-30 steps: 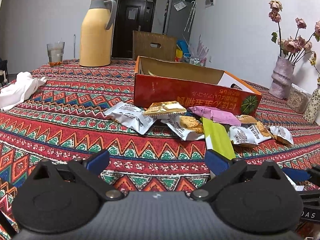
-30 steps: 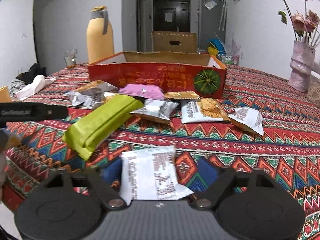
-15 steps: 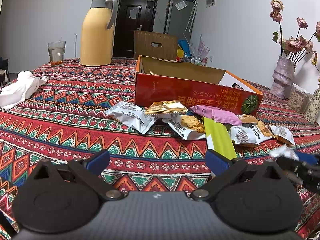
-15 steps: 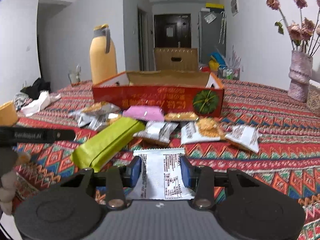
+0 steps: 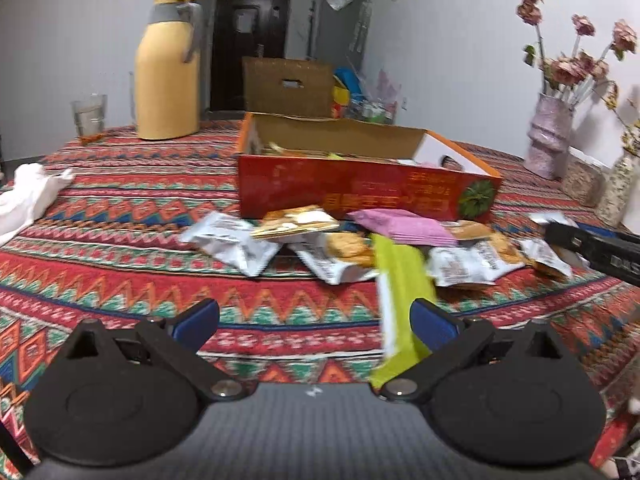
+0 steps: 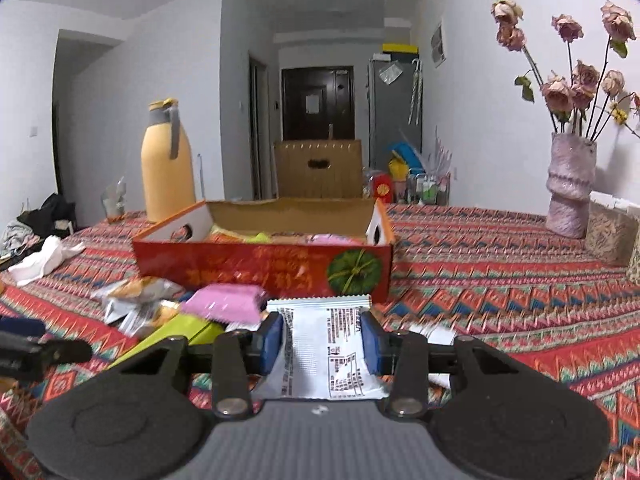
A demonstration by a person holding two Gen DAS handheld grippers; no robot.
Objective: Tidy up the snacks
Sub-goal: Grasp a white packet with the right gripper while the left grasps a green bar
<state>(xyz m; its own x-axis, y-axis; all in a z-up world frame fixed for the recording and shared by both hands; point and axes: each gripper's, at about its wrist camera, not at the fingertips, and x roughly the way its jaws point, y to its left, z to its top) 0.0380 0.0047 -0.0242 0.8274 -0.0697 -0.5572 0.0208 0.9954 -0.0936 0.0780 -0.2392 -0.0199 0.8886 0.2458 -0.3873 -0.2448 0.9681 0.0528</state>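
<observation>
- Two blue-padded fingers of the right gripper (image 6: 322,342) are pinching a crinkly silver foil snack packet (image 6: 324,354) before the red cardboard box (image 6: 264,266).
- Left gripper (image 5: 314,320) is gaping wide, holding nothing, above the zigzag woven tablecloth (image 5: 120,264).

Patterned tablecloth (image 5: 120,280), red box (image 5: 360,192), scattered snack packets (image 5: 232,236), yellow thermos (image 5: 168,76), vase (image 6: 570,188)

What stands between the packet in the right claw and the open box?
Nothing visible blocks it. The white packet is held above the table, facing the box; only the pink pack lies lower left.
</observation>
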